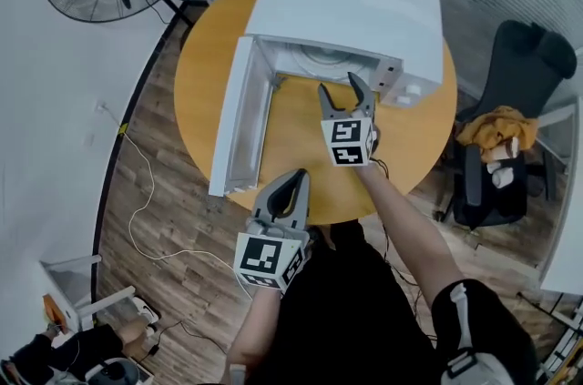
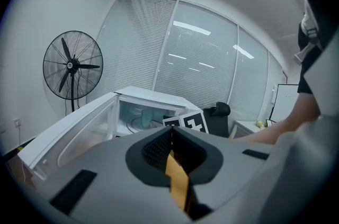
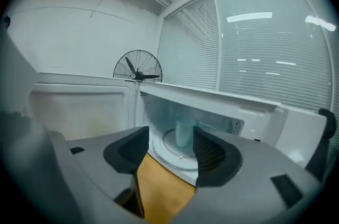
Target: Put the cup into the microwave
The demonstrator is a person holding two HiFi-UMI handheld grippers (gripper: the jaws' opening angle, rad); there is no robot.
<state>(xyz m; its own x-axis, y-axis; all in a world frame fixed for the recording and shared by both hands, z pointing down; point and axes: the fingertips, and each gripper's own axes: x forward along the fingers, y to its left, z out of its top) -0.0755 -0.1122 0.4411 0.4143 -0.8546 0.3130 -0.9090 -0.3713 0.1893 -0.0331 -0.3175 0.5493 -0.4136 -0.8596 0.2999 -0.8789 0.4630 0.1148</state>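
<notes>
Round table point(image 1: 428, 133) bears the microwave point(image 1: 346, 5), door point(image 1: 239, 115) open left, cup point(image 3: 184, 133) already inside on the turntable point(image 3: 165, 150). Nearer, the right gripper point(image 1: 340, 92) gapes empty and the left gripper point(image 1: 296, 177) is pressed together. Slamming the door may topple the cup.

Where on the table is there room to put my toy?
The biggest bare patch of table lies in front of the microwave, between its open door and the right gripper. Smaller strips lie left of the door and right of the microwave. Inside is taken: the cup stands on the turntable.
</notes>
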